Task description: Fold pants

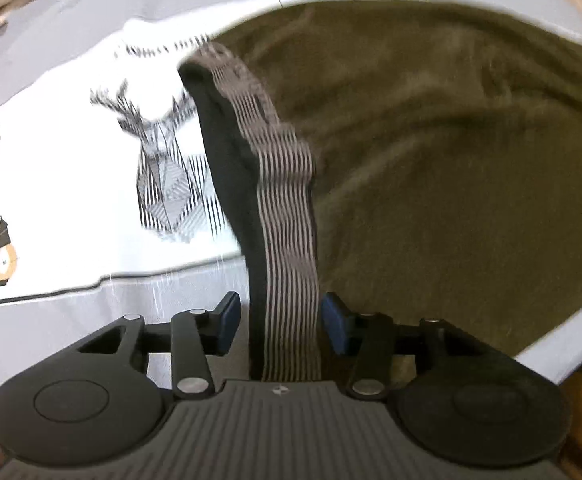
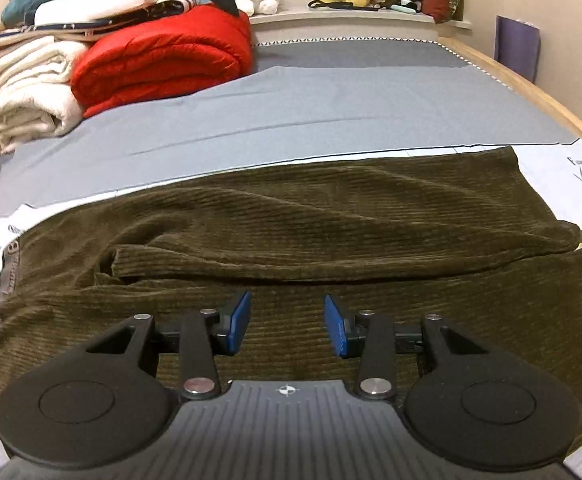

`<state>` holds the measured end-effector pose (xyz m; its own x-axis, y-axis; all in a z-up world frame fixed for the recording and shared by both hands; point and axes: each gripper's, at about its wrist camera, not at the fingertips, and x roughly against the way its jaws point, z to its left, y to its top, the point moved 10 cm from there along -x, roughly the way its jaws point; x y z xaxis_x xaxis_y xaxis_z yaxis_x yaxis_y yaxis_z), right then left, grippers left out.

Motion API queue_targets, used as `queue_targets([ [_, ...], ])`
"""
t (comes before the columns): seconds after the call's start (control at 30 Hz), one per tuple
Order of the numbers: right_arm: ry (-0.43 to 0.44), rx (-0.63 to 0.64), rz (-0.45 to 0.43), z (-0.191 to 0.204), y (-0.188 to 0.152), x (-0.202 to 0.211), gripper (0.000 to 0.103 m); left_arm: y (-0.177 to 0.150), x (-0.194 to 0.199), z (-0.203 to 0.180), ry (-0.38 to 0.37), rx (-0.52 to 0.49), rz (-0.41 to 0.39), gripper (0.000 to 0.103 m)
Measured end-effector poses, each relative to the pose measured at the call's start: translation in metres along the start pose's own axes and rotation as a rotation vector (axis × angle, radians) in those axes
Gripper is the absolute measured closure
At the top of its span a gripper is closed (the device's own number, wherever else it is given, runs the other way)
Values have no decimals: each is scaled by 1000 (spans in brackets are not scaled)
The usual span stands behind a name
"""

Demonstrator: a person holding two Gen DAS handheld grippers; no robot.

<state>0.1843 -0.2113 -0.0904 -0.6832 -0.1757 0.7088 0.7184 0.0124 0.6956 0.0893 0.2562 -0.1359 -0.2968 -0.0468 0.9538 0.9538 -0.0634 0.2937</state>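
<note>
Olive corduroy pants on bed: soft, floppy, fairly heavy; take waistband. Left hand-held gripper jaws apart around it; right hand-held gripper open, empty

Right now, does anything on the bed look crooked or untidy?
Yes. The olive-green corduroy pants are not flat: one leg lies crumpled across the other with slanting wrinkles. Their striped elastic waistband runs between the open left gripper pads. The right gripper holds nothing.
</note>
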Motion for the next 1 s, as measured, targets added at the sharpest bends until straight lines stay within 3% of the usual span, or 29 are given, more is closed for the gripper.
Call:
queue_targets([
  [0.17,0,-6,11,1,-2,-2,60,23,16,-10,-42,58,-80,51],
  [0.4,-14,12,37,7,-6,-8,60,35,-1,-30,-42,-2,-68,51],
  [1.0,-17,50,23,22,4,-19,60,49,8,-18,-61,77,-128,51],
])
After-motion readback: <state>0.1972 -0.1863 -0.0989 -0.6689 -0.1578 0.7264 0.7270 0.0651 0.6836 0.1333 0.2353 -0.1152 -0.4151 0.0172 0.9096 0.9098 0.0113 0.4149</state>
